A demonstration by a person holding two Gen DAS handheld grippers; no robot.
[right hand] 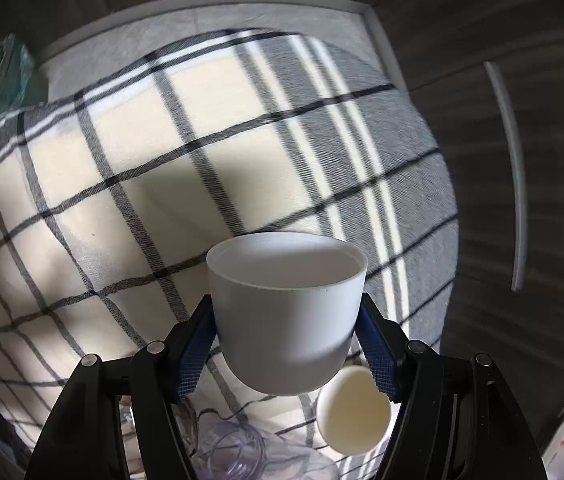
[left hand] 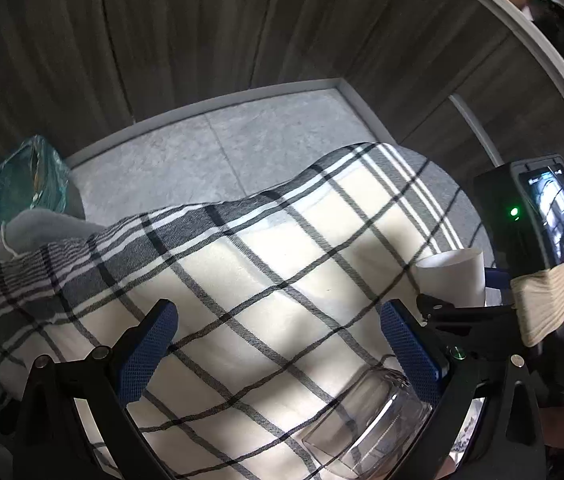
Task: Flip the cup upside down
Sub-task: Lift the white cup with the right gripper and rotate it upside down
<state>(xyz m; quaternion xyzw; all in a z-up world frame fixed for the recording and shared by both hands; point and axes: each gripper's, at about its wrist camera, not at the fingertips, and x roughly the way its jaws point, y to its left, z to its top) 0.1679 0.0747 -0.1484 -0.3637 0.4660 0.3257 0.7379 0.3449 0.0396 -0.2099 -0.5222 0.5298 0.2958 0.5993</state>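
Note:
My right gripper (right hand: 288,340) is shut on a white cup (right hand: 286,312), held upright with its mouth up, above the checked cloth (right hand: 161,160). The same cup shows in the left wrist view (left hand: 454,276) at the right, between the right gripper's fingers. My left gripper (left hand: 277,344) is open and empty above the cloth (left hand: 241,280). A clear glass cup (left hand: 366,428) lies on the cloth just below the left gripper's right finger.
A second white cup (right hand: 354,410) stands on the cloth under the right gripper, beside clear glassware (right hand: 237,456). A teal plastic bag (left hand: 13,196) lies at the far left. Dark wood cabinet fronts (left hand: 201,28) rise beyond the grey floor (left hand: 221,152).

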